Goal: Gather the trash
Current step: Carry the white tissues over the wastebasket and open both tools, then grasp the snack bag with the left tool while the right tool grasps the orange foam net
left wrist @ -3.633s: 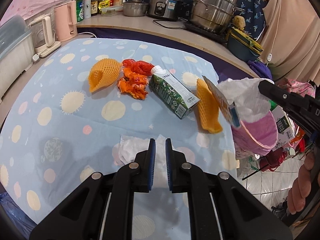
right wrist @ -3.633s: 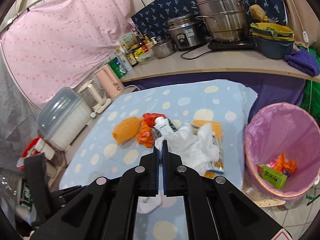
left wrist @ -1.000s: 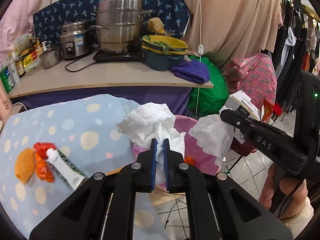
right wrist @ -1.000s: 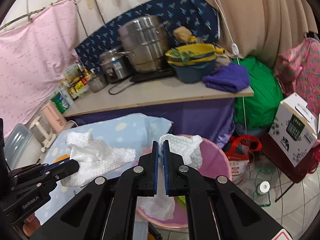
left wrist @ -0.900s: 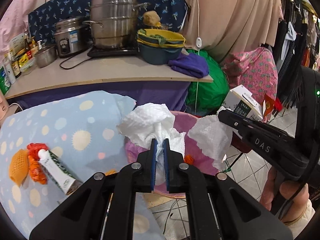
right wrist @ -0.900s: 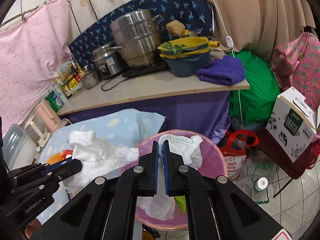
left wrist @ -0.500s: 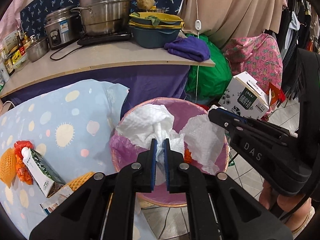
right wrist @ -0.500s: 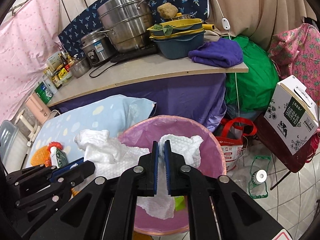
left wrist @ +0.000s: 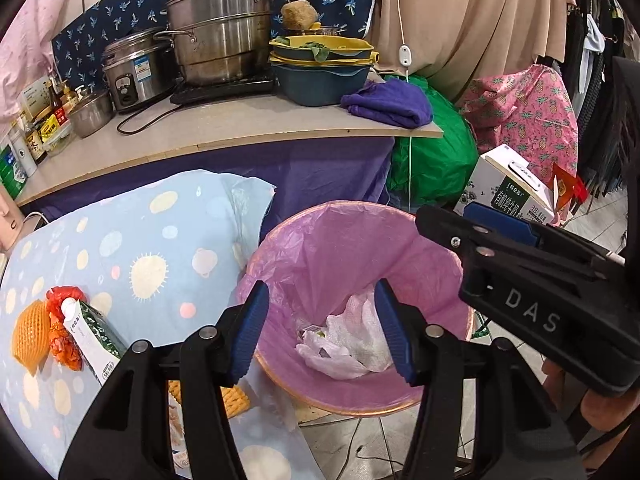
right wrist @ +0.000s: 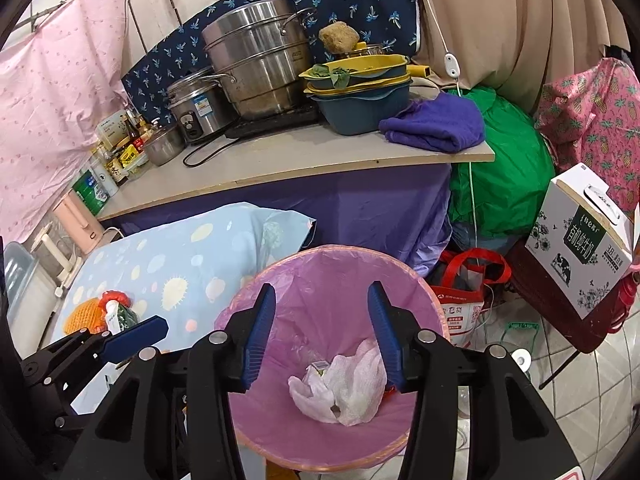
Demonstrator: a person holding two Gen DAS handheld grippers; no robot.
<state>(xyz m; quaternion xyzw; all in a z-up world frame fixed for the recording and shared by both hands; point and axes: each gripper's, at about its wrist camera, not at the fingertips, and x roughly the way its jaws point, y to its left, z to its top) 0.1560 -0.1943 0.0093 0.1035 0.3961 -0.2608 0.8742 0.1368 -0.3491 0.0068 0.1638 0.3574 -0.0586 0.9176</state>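
Observation:
My left gripper (left wrist: 322, 334) and right gripper (right wrist: 320, 338) are both open and empty, held side by side over the pink-lined trash bin (left wrist: 344, 240) (right wrist: 332, 272). White paper towels (left wrist: 352, 344) (right wrist: 344, 388) lie crumpled at the bin's bottom. On the blue dotted tablecloth (left wrist: 132, 240) remain an orange foam net (left wrist: 28, 336), red-orange wrappers (left wrist: 62, 344), a green milk carton (left wrist: 94, 340) and a second orange net (left wrist: 232, 398) by the table edge. The right gripper's body (left wrist: 532, 292) shows in the left wrist view.
A counter (left wrist: 224, 132) behind holds steel pots (left wrist: 220, 28), a rice cooker, bowls and a purple cloth (left wrist: 388, 102). On the floor to the right stand a green bag (right wrist: 500, 168), a milk box (right wrist: 584, 240) and a red bag (right wrist: 464, 296).
Both grippers opened over the bin and let go of their paper towels, which dropped to the bin's bottom. Earlier both carried the towels from the table to the bin.

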